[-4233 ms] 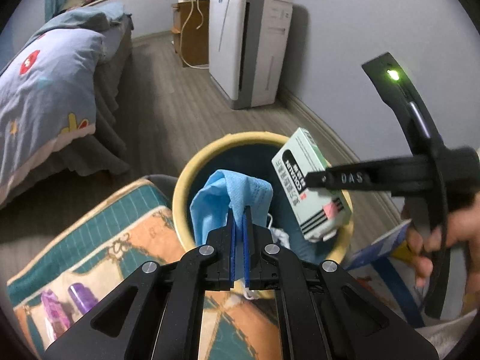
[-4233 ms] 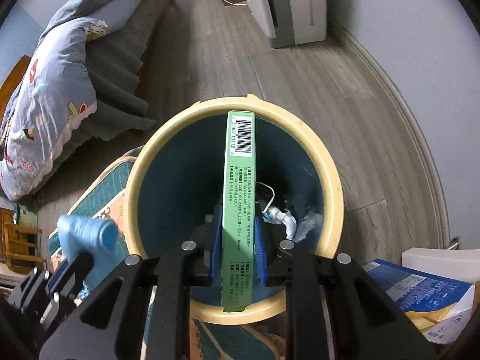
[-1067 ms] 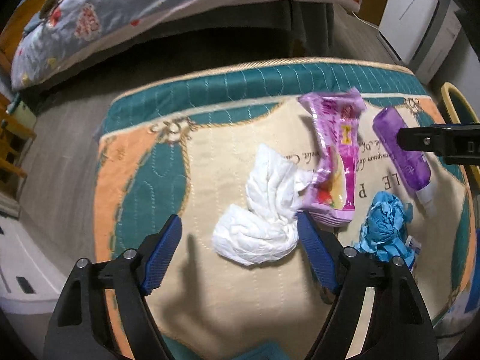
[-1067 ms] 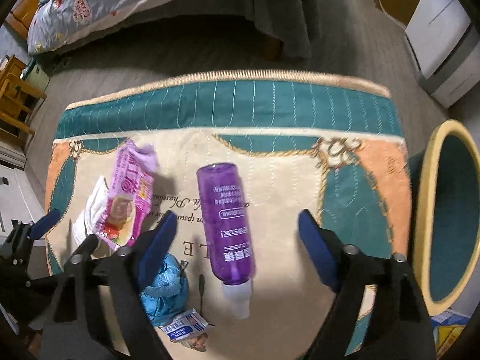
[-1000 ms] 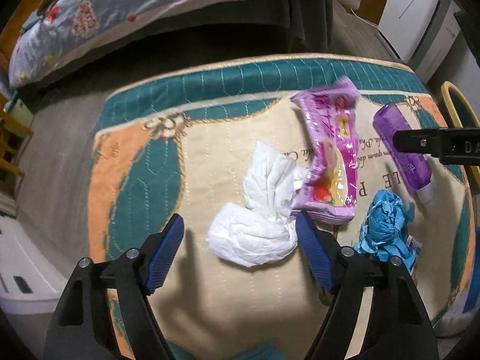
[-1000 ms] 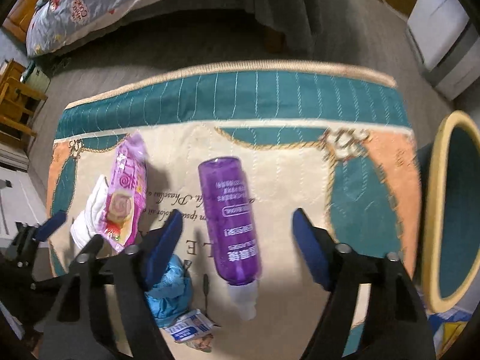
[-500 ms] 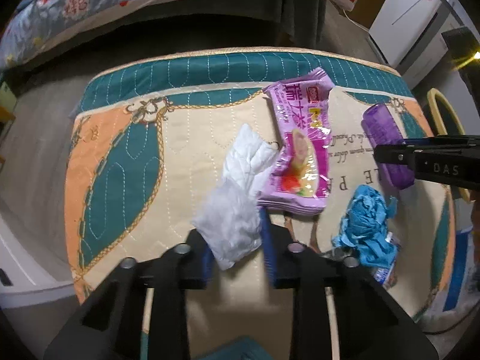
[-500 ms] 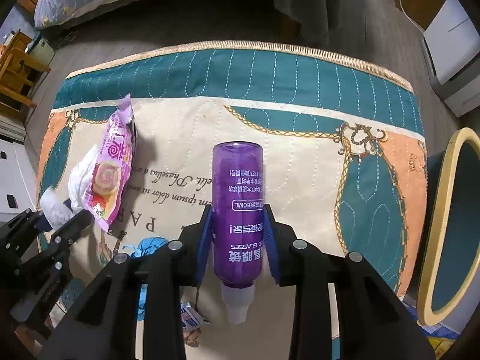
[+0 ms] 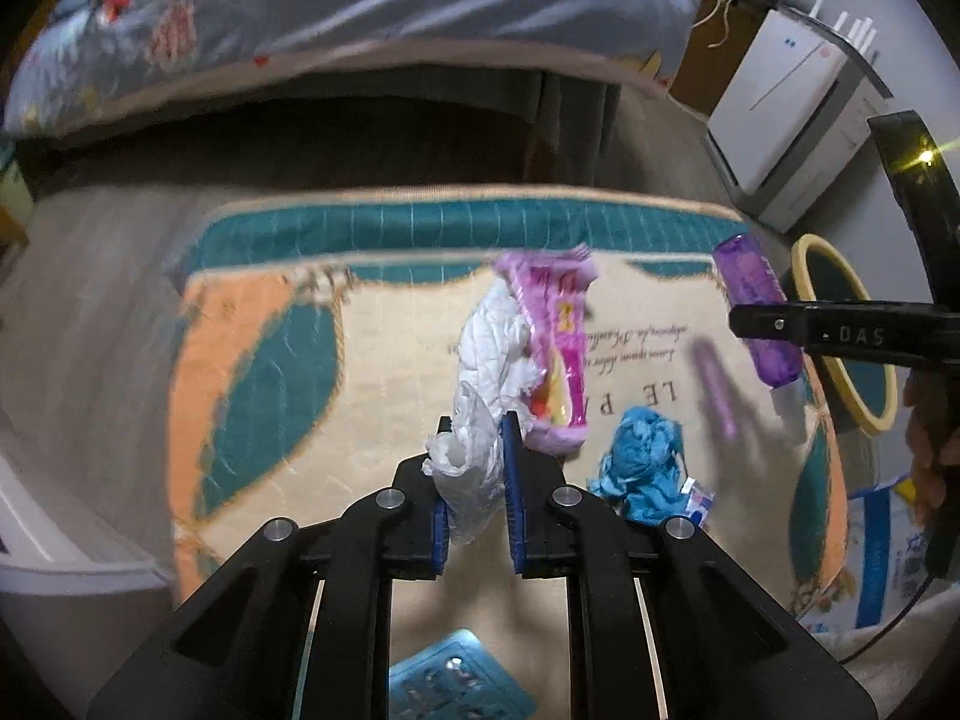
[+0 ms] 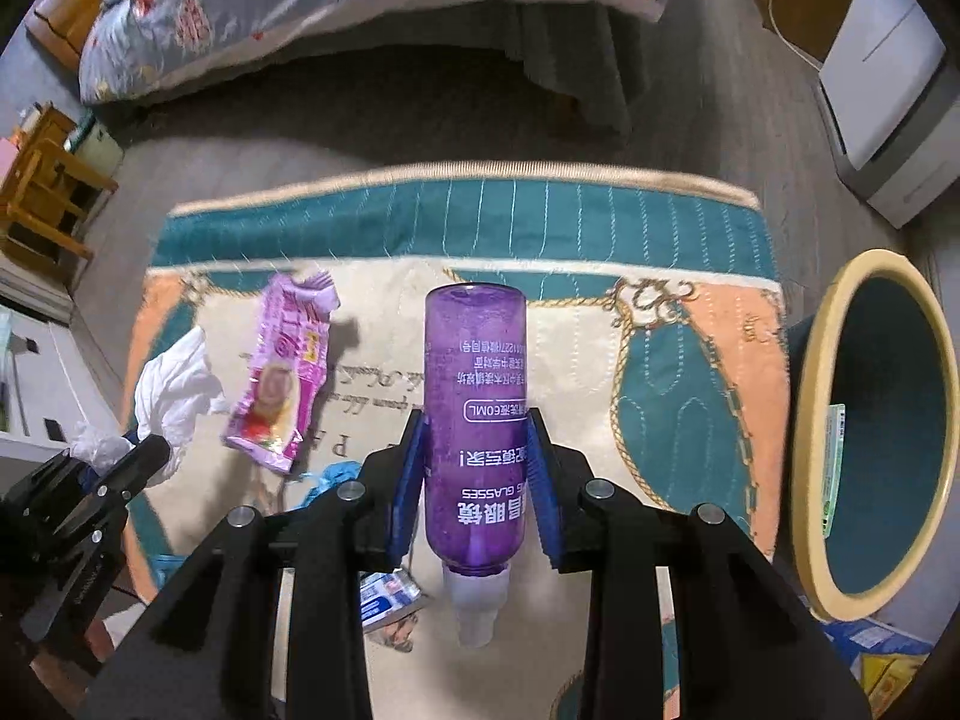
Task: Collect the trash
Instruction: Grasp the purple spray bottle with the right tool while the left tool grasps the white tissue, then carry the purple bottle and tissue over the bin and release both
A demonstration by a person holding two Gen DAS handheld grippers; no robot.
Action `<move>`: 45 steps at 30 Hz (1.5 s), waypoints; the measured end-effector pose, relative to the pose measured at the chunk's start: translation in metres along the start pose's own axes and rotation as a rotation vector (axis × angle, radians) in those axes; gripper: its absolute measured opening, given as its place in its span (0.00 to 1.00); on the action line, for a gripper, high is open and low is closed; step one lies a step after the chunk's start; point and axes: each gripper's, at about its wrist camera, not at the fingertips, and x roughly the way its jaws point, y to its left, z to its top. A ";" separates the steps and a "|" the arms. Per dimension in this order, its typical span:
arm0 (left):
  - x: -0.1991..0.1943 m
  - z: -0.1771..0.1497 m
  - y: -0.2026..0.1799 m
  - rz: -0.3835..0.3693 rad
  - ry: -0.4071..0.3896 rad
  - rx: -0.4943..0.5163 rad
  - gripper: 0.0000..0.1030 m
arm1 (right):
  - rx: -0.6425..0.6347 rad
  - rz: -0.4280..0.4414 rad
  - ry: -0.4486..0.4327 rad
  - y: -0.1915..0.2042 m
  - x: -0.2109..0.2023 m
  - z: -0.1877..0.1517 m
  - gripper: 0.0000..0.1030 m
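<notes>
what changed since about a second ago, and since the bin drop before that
Both tools have just been closing. The left tool now grips the white tissue; the right tool grips the purple bottle. Both items are lifted off the rug. The green box sits in the bin. The pink wrapper and blue wad stay on the rug.

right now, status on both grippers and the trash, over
Left gripper shut on white tissue. Right gripper shut on purple bottle. Pink wrapper, blue wad on rug. Bin path unblocked.
</notes>
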 end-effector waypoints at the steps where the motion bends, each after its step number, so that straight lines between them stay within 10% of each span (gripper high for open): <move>1: -0.005 0.003 -0.002 0.005 -0.014 0.008 0.15 | 0.005 0.005 -0.008 -0.002 -0.005 0.001 0.31; 12: -0.035 0.029 -0.050 -0.015 -0.124 0.110 0.15 | 0.071 0.034 -0.097 -0.027 -0.053 -0.009 0.31; 45: 0.021 0.042 -0.252 -0.214 -0.101 0.364 0.15 | 0.372 -0.121 -0.115 -0.232 -0.070 -0.059 0.31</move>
